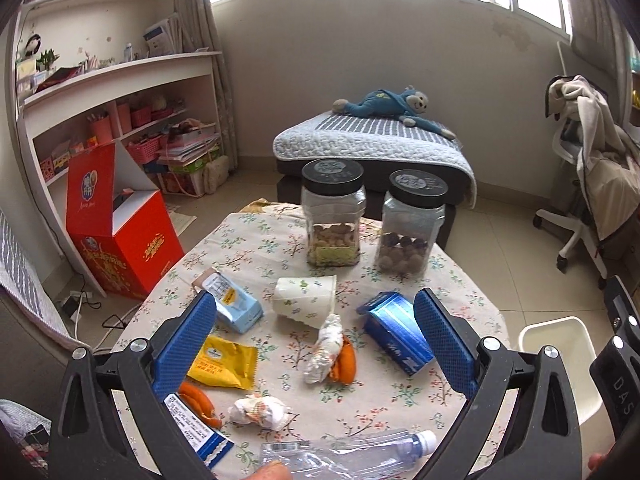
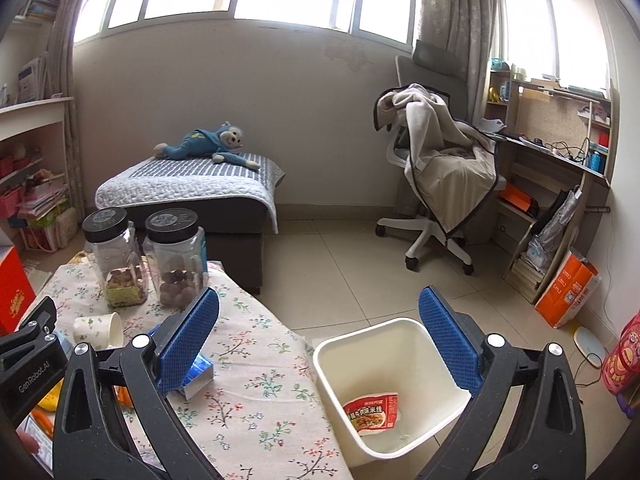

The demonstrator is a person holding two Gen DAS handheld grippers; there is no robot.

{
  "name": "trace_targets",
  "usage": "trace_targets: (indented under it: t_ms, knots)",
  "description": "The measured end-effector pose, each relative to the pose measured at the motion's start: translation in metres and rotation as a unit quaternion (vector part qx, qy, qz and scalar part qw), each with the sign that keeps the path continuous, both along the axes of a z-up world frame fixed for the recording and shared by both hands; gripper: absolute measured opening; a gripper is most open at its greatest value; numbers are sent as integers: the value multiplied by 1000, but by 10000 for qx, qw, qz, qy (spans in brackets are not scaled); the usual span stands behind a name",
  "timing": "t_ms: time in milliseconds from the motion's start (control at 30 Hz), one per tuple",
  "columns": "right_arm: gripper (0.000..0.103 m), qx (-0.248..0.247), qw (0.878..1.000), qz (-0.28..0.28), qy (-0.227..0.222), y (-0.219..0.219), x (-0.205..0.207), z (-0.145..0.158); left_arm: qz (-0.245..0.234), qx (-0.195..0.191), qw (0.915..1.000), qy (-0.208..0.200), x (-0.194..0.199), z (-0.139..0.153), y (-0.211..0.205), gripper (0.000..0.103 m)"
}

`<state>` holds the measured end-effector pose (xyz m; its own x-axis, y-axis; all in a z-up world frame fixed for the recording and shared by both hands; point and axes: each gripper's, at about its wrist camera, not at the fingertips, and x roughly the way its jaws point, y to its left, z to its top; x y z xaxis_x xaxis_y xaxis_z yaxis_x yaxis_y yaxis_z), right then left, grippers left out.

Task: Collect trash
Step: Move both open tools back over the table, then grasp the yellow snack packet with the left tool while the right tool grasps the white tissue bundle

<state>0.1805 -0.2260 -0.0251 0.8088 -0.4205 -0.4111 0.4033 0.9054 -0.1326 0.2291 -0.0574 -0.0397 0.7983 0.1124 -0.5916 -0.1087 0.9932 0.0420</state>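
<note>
the left hand-held gripper [image 1: 316,344] hangs over the tabletop [image 1: 384,400] with its blue pads spread wide and nothing between them. under it the floral cloth is littered with trash: a paper cup [image 1: 306,299] lying on its side, a light blue carton [image 1: 234,302] to its left, a dark blue carton [image 1: 394,332] to its right, a yellow wrapper [image 1: 224,364], a crumpled tissue [image 1: 326,350] touching an orange peel [image 1: 345,362], another tissue wad [image 1: 260,410], more peel [image 1: 200,402] near the left pad, and a clear plastic bottle [image 1: 348,454] lying at the near edge. two black-lidded jars [image 1: 334,212] stand at the far side.

the right hand-held gripper [image 2: 318,344] is also released, empty, its jaws wide apart, held over the table's edge and the white bin [image 2: 396,384] on the floor just beside the table. a red food packet [image 2: 372,412] lies at the bottom of the bin. a plush monkey [image 2: 212,146] sprawls on the ottoman beyond.
</note>
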Motion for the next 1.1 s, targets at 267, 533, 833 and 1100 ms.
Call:
trace_targets:
  t_ms: [267, 533, 833, 1100]
  knots:
    - [96, 106, 9972, 641, 375, 49, 26, -16, 464, 124, 9914, 1217, 34, -47, 82, 96]
    - [96, 608, 9894, 807, 1043, 58, 56, -39, 597, -750, 9542, 2834, 71, -104, 172, 96]
    - [96, 624, 9848, 816, 1398, 57, 75, -54, -438, -164, 9435, 3280, 87, -137, 114, 96]
    - [96, 940, 9771, 880, 1694, 52, 92, -65, -475, 227, 9482, 3133, 103, -162, 93, 85]
